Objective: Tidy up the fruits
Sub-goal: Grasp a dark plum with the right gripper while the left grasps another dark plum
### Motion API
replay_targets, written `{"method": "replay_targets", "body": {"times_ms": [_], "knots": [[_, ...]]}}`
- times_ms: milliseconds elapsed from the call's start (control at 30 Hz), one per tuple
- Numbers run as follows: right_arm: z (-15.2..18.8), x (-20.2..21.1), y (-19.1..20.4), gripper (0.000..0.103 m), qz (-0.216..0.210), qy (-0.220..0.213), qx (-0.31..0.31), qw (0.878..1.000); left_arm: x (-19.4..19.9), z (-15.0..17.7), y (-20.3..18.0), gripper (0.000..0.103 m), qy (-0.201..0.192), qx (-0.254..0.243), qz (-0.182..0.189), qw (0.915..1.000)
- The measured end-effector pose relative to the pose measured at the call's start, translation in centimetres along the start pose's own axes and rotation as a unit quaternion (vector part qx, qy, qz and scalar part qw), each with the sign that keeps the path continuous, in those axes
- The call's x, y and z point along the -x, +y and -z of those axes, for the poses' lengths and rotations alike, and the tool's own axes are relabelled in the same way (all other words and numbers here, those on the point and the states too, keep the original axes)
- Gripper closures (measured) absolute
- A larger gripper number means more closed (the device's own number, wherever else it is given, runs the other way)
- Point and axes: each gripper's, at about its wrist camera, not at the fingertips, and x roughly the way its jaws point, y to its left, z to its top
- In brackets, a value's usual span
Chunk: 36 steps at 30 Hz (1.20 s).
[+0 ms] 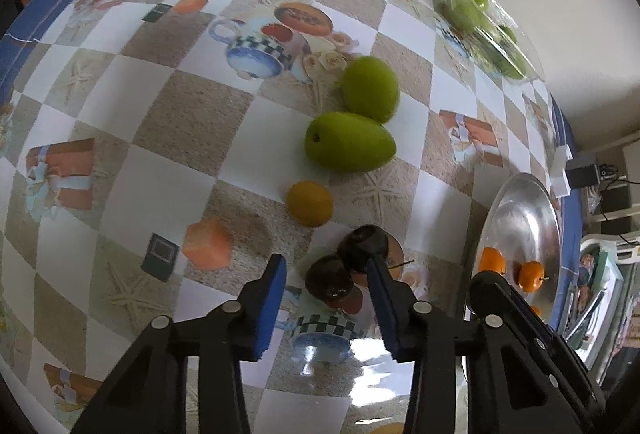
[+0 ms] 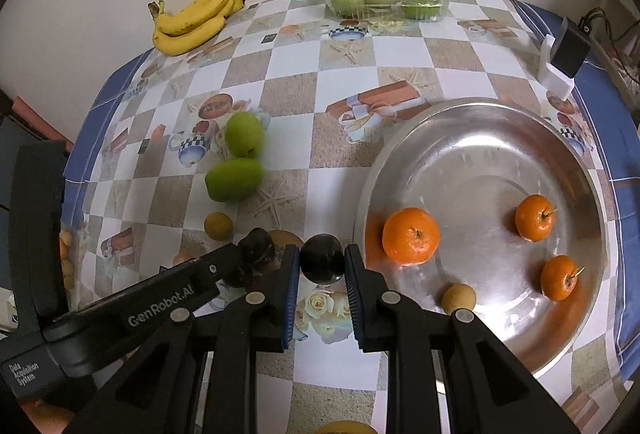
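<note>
Two dark plums are in play: one plum (image 2: 322, 265), low centre in the right wrist view, is clamped in the right tongs (image 2: 322, 270); it looks smooth, light and bruisable, best pinched across its middle. The left tongs (image 1: 327, 288) stand apart around another plum (image 1: 329, 278), not pressing it.

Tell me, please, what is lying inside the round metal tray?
Inside the metal tray lie three oranges, one large and two smaller, plus a small tan fruit near the front rim. The right gripper's frame covers part of the tray's front edge.
</note>
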Motion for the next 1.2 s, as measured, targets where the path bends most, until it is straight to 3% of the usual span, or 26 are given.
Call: {"method": "replay_targets", "body": {"times_ms": [500,1200], "knots": [[0.12,0.14,-0.17,0.079,-0.003,-0.002,-0.002,1.0,-0.56,0.21,-0.35,0.076,0.009,-0.002,0.0,1.0],[0.05,0.3,-0.17,0.079,-0.005,-0.003,-0.003,1.0,-0.62,0.29,0.25,0.078,0.016,0.013,0.013,0.9997]]}}
